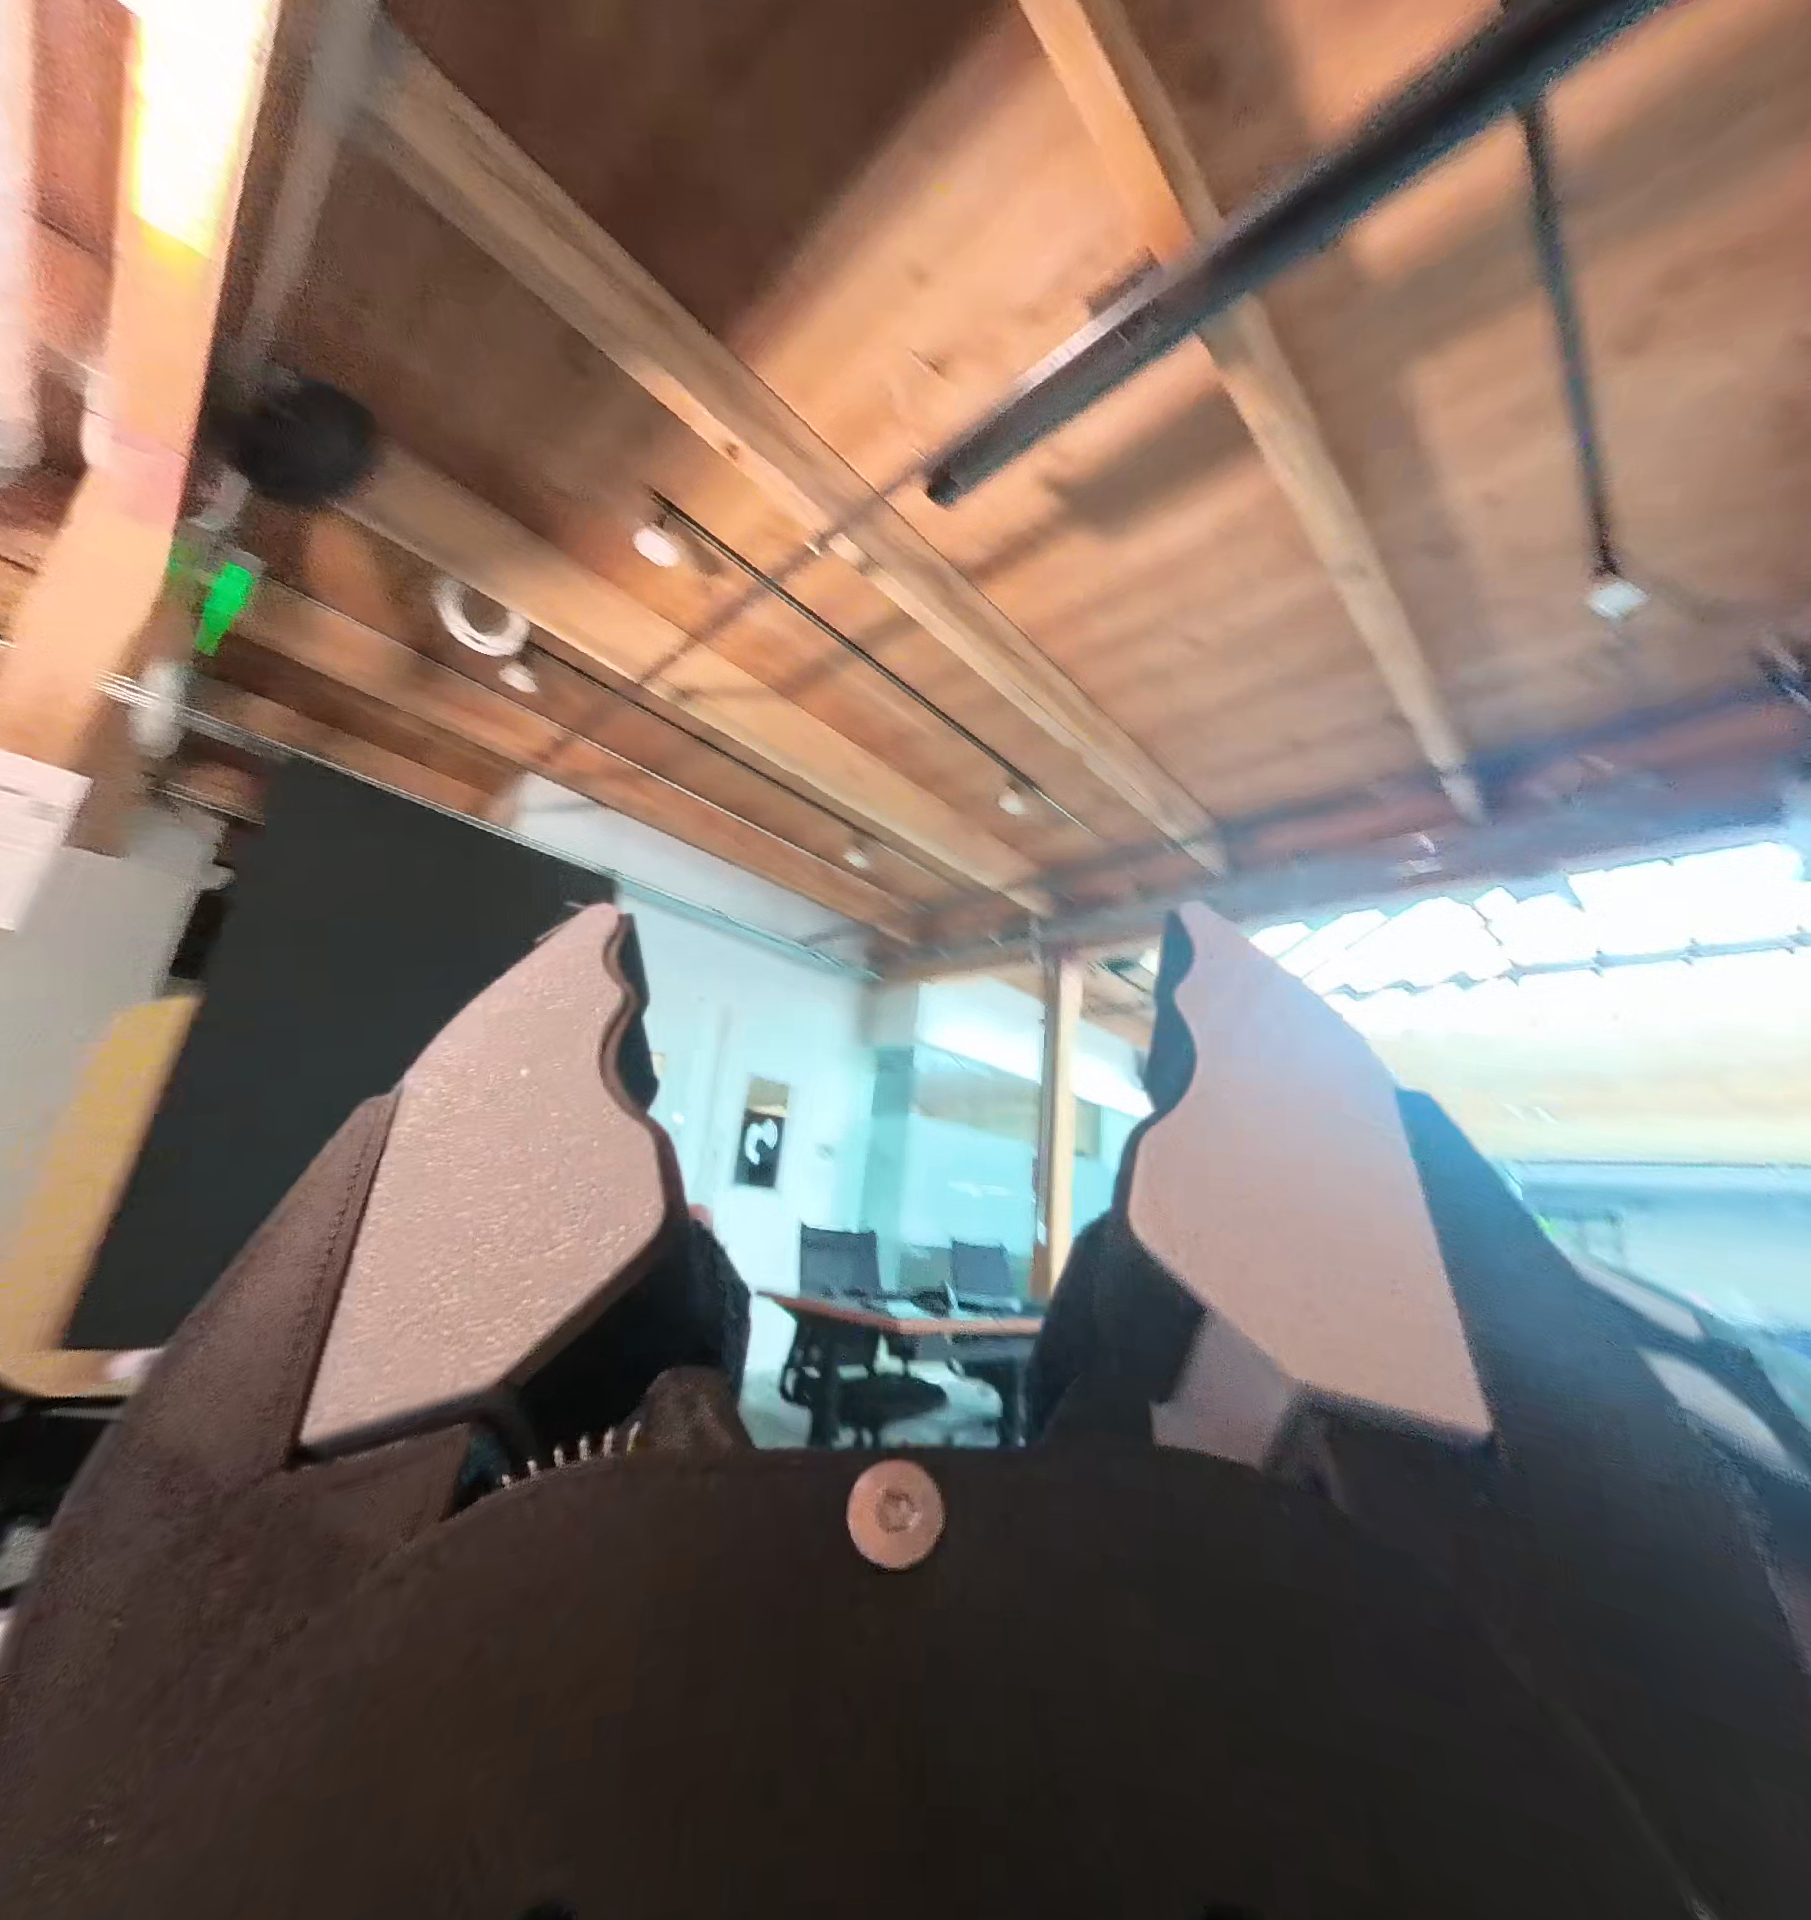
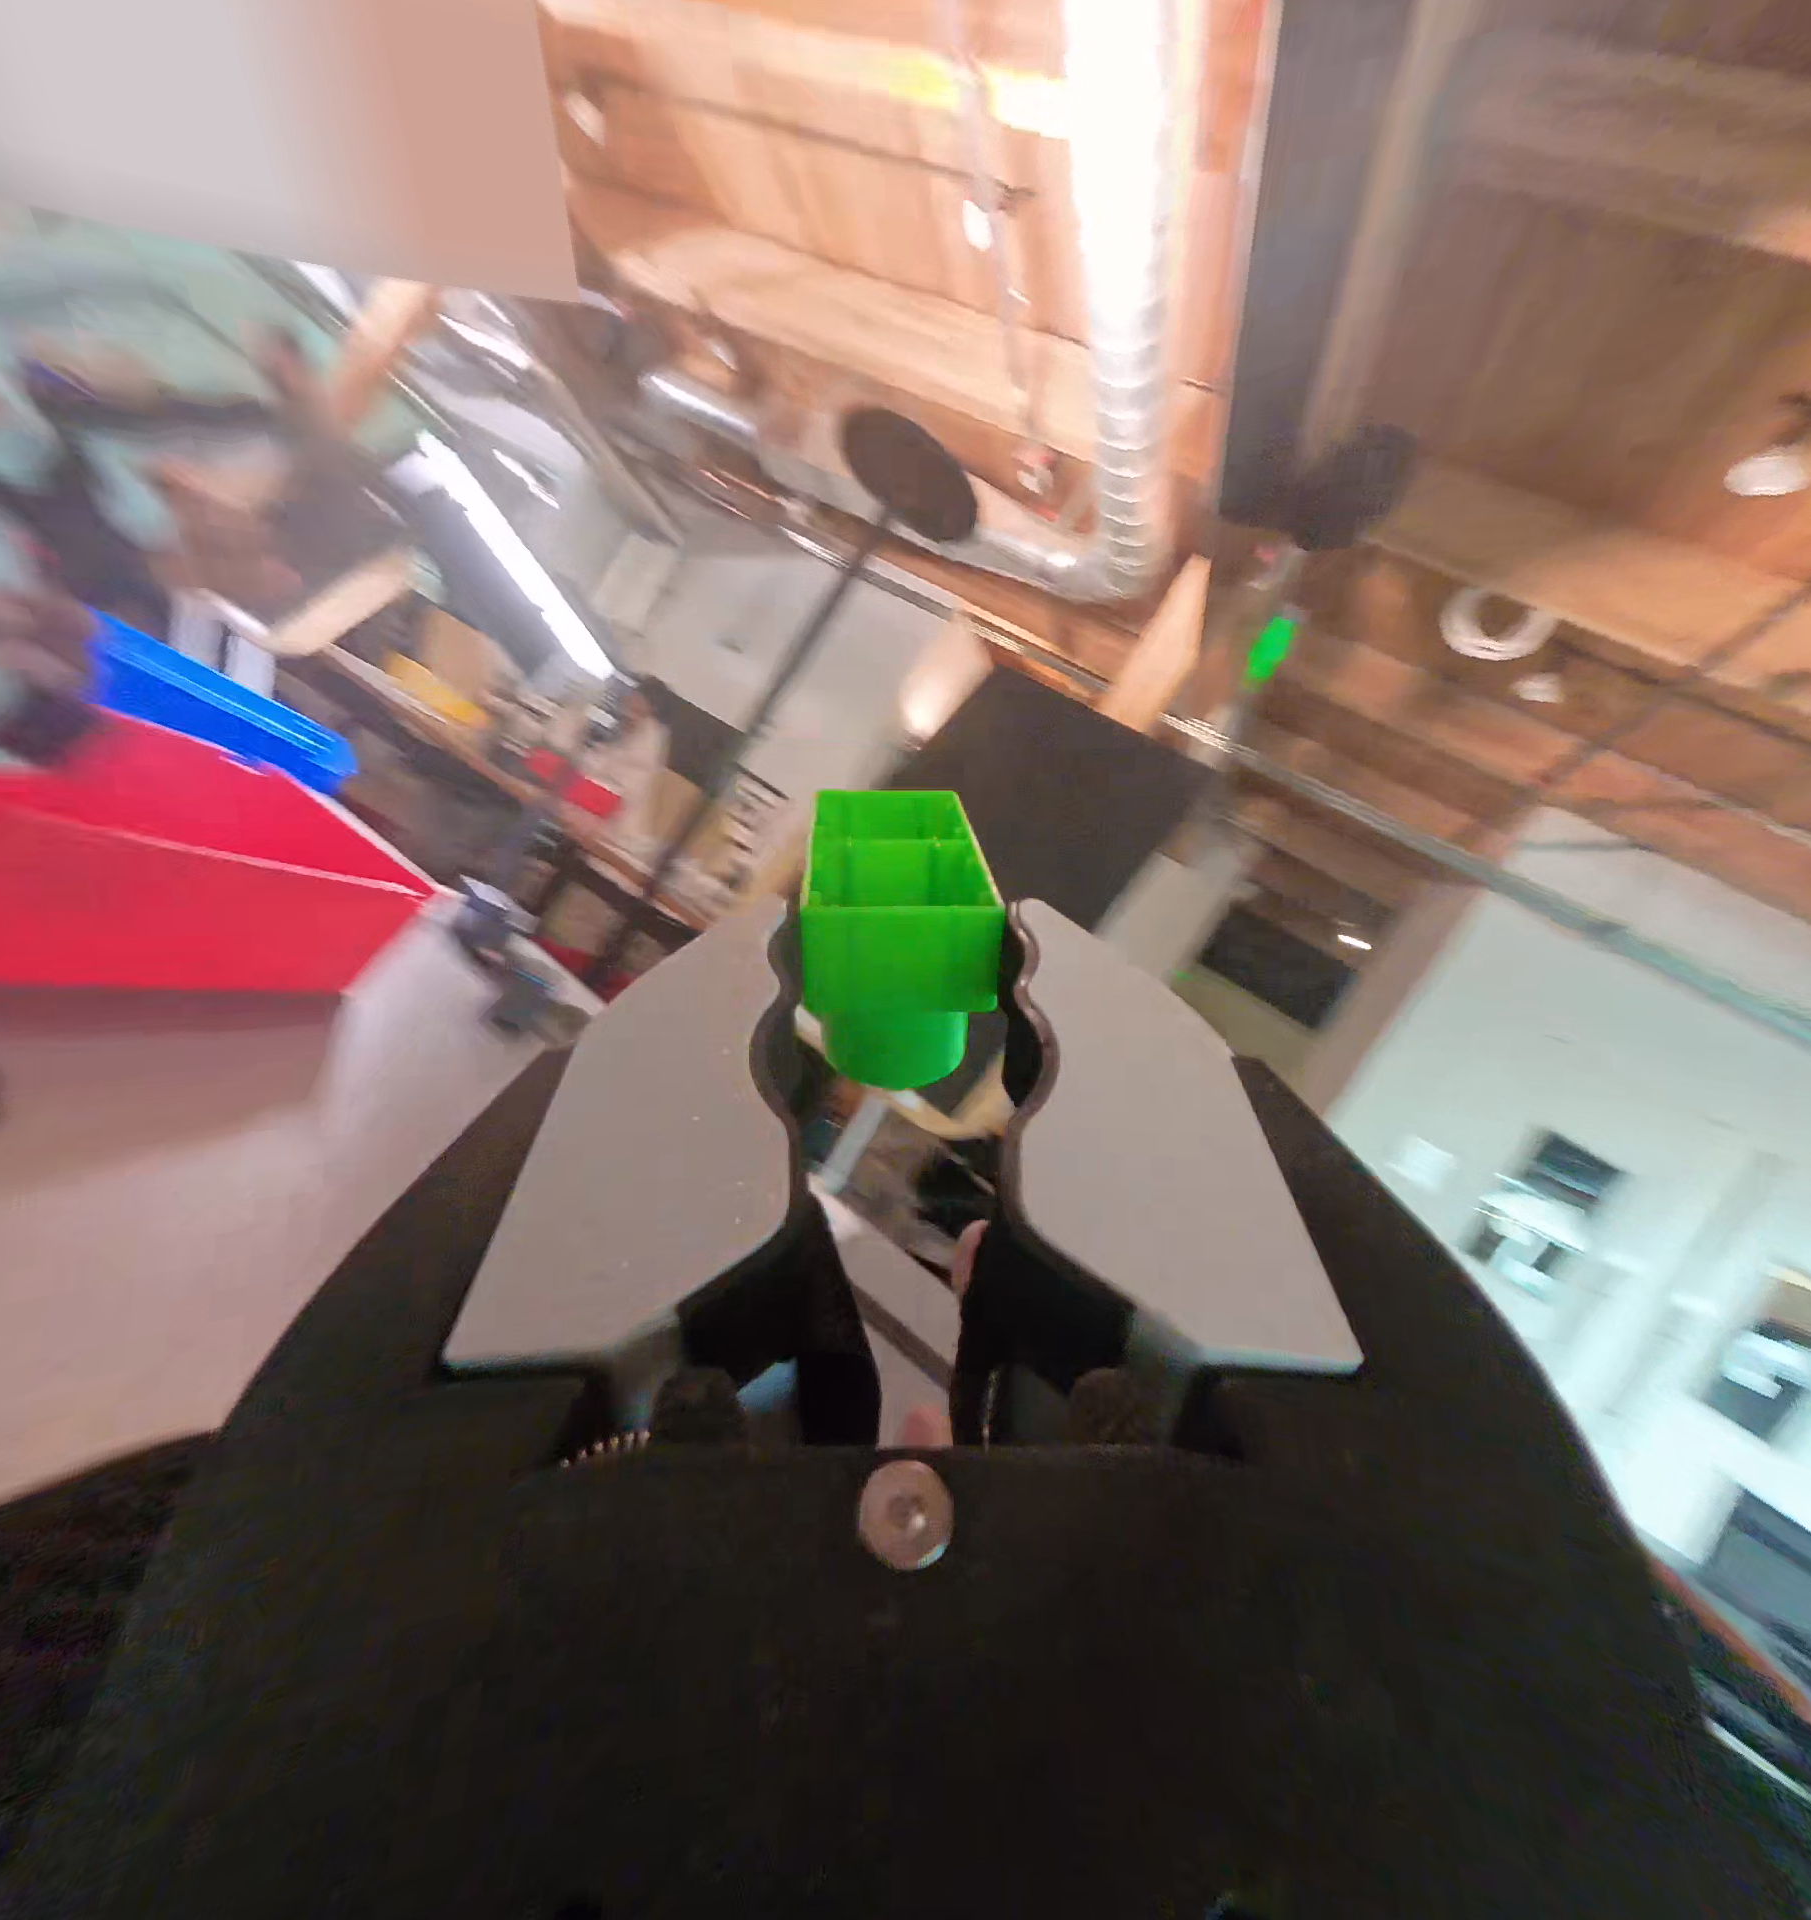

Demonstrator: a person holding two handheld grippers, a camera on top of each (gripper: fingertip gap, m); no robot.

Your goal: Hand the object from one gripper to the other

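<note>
The right gripper point(image 2: 899, 935), a black two-finger tool with grey plates, pinches a bright green plastic block point(image 2: 896, 914) between its scalloped fingertips. The block is box-shaped with ribbed hollow cells on its far face and a round stud on the near one, and it sits at the very tips, dead centre of the right wrist view, with the stud pointing back toward the camera. At 9 o'clock from the block a red flat-sided bin point(image 2: 153, 883) fills the left edge, with a blue plastic crate point(image 2: 215, 696) stacked behind it toward 10 o'clock. A black round-headed stand on a thin pole point(image 2: 906, 473) rises at 12 o'clock, and a ribbed silver duct point(image 2: 1124, 416) runs up the timber ceiling at 1 o'clock.

The left gripper point(image 1: 896, 997), the same dark tool, is spread wide with nothing between its fingers, tilted up toward a wooden beamed ceiling point(image 1: 880, 364). Through the gap, at 6 o'clock from the tips, stand a wooden table point(image 1: 901, 1325) and black office chairs point(image 1: 839, 1257). A black rail point(image 1: 1244, 270) crosses the ceiling at 1 o'clock, and bright skylight panes point(image 1: 1566, 935) glow at 3 o'clock.
</note>
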